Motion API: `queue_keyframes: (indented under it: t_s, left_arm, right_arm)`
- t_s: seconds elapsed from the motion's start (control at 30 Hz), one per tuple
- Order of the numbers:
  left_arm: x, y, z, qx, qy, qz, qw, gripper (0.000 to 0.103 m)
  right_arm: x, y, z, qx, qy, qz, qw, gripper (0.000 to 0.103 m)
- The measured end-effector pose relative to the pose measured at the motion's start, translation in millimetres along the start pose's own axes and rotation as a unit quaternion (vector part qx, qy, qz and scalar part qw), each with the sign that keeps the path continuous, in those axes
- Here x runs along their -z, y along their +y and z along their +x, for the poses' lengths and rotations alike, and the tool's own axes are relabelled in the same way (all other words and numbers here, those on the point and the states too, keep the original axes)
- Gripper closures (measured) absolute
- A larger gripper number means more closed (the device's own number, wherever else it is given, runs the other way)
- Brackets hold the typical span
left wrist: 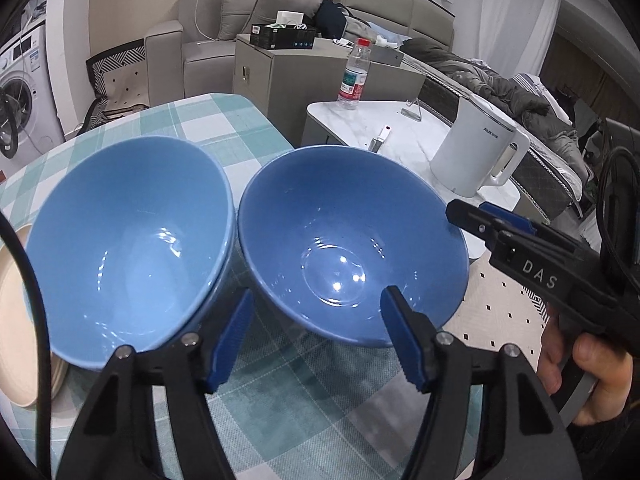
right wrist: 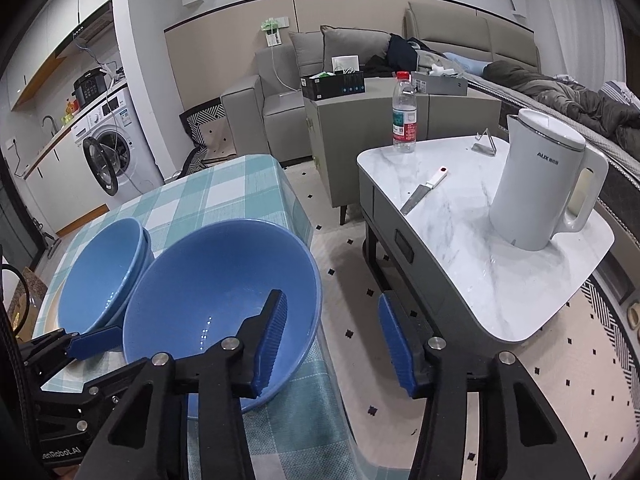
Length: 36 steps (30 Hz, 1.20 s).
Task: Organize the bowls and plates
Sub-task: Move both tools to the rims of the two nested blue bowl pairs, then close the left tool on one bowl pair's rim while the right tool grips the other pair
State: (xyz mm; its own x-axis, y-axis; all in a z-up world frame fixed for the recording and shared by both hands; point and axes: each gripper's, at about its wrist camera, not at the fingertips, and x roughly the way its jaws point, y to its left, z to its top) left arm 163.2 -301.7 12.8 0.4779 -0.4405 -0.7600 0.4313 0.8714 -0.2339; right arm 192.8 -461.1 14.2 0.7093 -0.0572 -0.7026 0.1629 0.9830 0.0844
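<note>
Two blue bowls sit side by side on the checked tablecloth. The lighter bowl is nested in another and rests on a cream plate. The darker bowl stands alone by the table's right edge. My left gripper is open astride its near rim, one finger in the gap between the bowls and the other inside. My right gripper is open astride its right rim: the left finger is inside, and the right finger hangs clear of the wall, over the floor. The right gripper shows at that rim.
The table's edge drops off just right of the darker bowl. A marble side table beyond holds a white kettle, a knife and a water bottle. A person's hand holds the right gripper.
</note>
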Motion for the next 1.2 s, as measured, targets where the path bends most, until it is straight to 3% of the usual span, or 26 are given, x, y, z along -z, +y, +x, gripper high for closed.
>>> queue_keyframes:
  t_s: [0.3, 0.5, 0.63, 0.8, 1.2]
  left_arm:
    - [-3, 3, 11, -0.013, -0.006, -0.005, 0.9999, 0.049]
    - [-5, 5, 15, -0.026, -0.006, 0.0, 0.9996, 0.066]
    - [-6, 6, 16, -0.023, -0.007, 0.003, 0.9997, 0.07]
    - [-8, 6, 17, -0.022, -0.006, 0.008, 0.9997, 0.072]
    - [-8, -3, 16, -0.021, -0.003, 0.02, 0.9996, 0.072]
  right_arm:
    - [5, 1, 19, -0.006, 0.017, 0.001, 1.0, 0.06]
    - [8, 4, 25, -0.002, 0.024, -0.008, 1.0, 0.073]
    - [9, 5, 27, -0.003, 0.026, -0.013, 1.0, 0.081]
    - [10, 9, 26, -0.002, 0.022, -0.022, 0.999, 0.086]
    - [8, 5, 18, 0.005, 0.011, -0.021, 1.0, 0.086]
